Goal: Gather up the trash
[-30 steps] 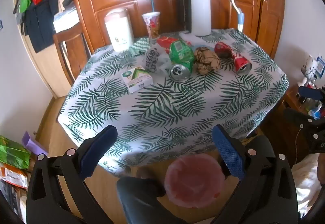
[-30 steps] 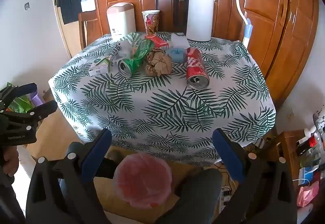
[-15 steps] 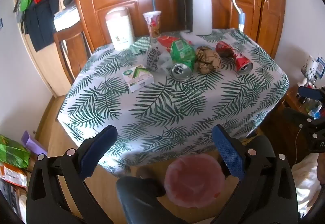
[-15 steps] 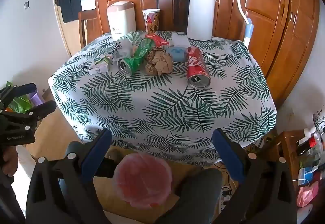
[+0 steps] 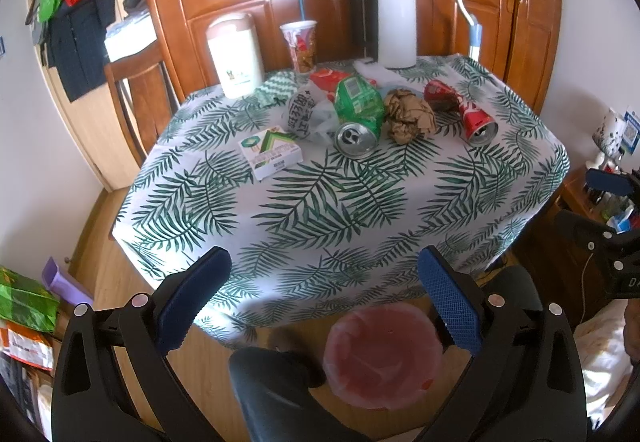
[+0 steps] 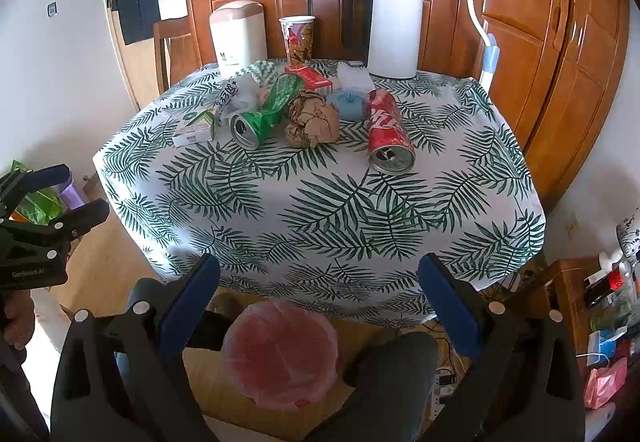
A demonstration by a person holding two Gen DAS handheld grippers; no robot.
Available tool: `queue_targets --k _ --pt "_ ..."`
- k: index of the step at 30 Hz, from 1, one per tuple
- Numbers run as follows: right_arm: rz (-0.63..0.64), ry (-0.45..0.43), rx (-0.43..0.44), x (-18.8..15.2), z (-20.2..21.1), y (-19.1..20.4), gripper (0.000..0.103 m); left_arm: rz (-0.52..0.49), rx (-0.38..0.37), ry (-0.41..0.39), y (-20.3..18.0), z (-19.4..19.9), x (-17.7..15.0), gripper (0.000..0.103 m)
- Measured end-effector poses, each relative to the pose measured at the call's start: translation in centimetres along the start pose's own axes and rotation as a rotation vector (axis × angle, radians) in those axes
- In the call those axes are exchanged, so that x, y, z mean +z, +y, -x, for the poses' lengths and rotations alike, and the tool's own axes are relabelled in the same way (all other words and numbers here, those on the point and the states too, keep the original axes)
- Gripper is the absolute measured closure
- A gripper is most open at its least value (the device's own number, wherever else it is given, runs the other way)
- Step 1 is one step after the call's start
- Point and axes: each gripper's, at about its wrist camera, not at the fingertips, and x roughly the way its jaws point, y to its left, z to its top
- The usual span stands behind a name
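Trash lies on the far half of the leaf-print table (image 5: 340,209): a crushed green can (image 5: 356,121), a brown paper wad (image 5: 408,115), a red can (image 5: 472,117), a small white-green box (image 5: 272,153) and a clear printed bag (image 5: 304,111). The right wrist view shows the red can (image 6: 388,133), the green can (image 6: 256,121) and the paper wad (image 6: 312,119). A bin with a pink liner (image 5: 382,356) stands on the floor below the table's near edge. My left gripper (image 5: 324,290) and right gripper (image 6: 320,292) are open, empty, and held short of the table.
A white canister (image 5: 236,57), a paper cup (image 5: 302,45) and a white kettle (image 5: 390,25) stand at the table's back edge, before a wooden wardrobe. A chair (image 5: 136,97) stands at the left. Bags lie on the floor left (image 5: 24,306). A low cabinet (image 6: 592,306) is right.
Both grippers have risen and moved slightly nearer the table, so it sits a little lower and larger in view. Nothing on the table has moved.
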Motion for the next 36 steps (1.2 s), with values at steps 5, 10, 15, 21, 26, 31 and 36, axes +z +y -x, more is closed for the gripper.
queue_targets --k 5,10,15,21,26,31,36 --pt "0.0 0.001 0.0 0.0 0.2 0.2 0.005 0.004 -0.002 0.002 0.4 -0.5 -0.4 0.006" --pt "0.0 0.001 -0.001 -0.1 0.2 0.1 0.005 0.004 0.0 0.004 0.7 -0.7 -0.7 0.006" --pt "0.0 0.002 -0.001 0.0 0.2 0.1 0.005 0.004 -0.002 0.006 -0.2 -1.2 -0.7 0.006" --pt "-0.001 0.001 0.001 0.0 0.1 0.1 0.005 0.003 -0.003 0.007 -0.2 -0.9 -0.6 0.006" --pt "-0.002 0.002 -0.001 0.0 0.1 0.0 0.005 -0.001 -0.003 0.01 -0.1 -0.9 -0.6 0.006" --pt "0.0 0.004 0.001 0.1 0.1 0.1 0.005 0.005 -0.015 0.011 0.0 -0.9 -0.6 0.006" --pt "-0.001 0.004 0.001 0.1 0.1 0.1 0.005 0.026 -0.044 0.008 0.4 -1.0 -0.5 0.006"
